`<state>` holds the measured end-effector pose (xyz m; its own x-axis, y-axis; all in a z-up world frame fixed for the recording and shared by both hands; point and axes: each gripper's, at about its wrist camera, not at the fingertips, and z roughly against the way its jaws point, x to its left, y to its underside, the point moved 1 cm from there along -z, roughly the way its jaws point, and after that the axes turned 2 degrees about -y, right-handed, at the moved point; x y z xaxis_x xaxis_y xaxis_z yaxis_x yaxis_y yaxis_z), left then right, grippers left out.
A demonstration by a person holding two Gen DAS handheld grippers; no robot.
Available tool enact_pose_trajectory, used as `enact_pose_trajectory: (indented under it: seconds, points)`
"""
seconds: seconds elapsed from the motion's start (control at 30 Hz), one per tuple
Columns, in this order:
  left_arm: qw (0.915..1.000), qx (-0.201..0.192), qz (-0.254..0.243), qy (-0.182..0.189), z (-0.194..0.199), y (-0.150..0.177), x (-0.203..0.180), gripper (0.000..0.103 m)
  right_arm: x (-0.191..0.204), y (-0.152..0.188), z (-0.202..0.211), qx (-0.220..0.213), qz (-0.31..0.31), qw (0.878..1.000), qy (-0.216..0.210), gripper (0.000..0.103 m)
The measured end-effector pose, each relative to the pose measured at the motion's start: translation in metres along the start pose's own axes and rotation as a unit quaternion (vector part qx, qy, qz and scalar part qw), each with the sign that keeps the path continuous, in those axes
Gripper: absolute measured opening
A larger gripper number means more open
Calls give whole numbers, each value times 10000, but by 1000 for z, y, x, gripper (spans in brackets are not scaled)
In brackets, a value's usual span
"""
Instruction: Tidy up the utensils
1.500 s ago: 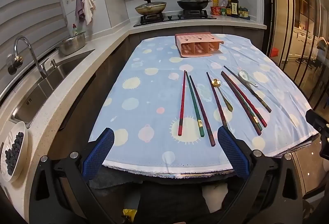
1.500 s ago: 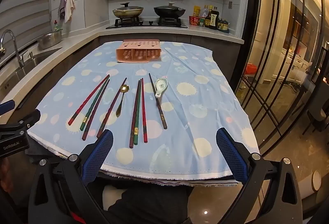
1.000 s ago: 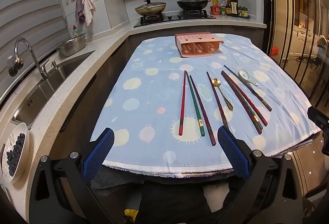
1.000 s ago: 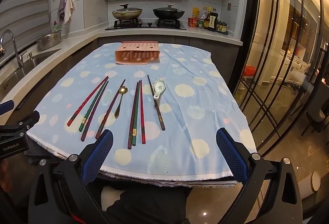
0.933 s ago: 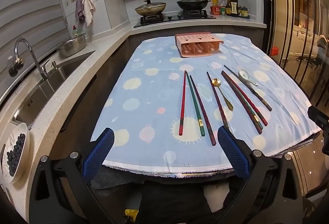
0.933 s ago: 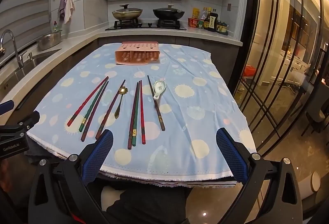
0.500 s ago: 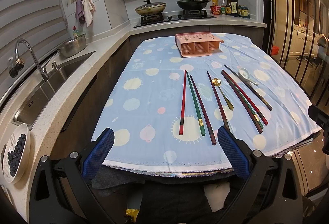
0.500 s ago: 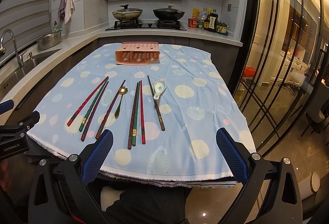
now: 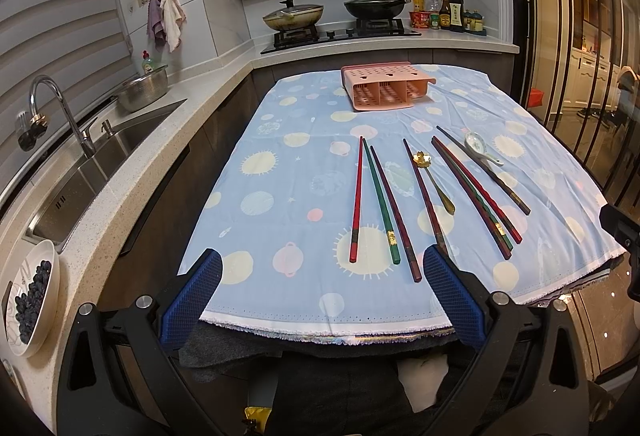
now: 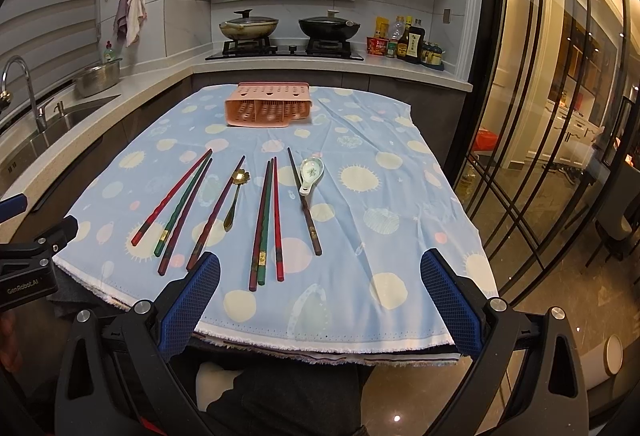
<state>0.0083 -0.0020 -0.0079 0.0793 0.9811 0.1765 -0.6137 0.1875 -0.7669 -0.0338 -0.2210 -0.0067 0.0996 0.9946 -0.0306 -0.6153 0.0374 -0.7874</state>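
While both grippers hang back at the near edge of the counter (image 9: 132,172), nothing has been picked up yet. The left gripper (image 9: 320,300) has its blue fingers (image 9: 188,300) spread wide with nothing between them. The right gripper (image 10: 320,300) is the same: fingers (image 10: 448,304) wide apart and empty.

All the things to sort lie on the blue cloth (image 10: 392,196), out in front of the fingers. The chopsticks (image 9: 378,200) lie in a loose row, and each one points long-ways away from the grippers, toward the pink holder (image 9: 386,86) at the far end of the cloth. The holder lies on its side with its open slots facing back at the grippers.

The gold spoon (image 10: 235,198) lies between the chopsticks, long-ways like them. The white spoon (image 10: 310,172) lies farther right, touching or just beside a dark chopstick (image 10: 304,200).

I think the first pick is next. The red, green and dark sticks on the left sit right ahead of the left gripper, so that hand is nearer to them. The group of three (image 10: 266,220) and the white spoon sit ahead of the right gripper. Since the sticks point away, the fingers would close best across a stick from its two sides, near its thick end.
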Motion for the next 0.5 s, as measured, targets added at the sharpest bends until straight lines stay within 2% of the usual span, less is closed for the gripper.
enact_pose_trajectory:
  seconds: [0.5]
  points:
    - [10000,-2,-8,-7,0,0,0,96,0,-1,1,-13,2,10000,3,96]
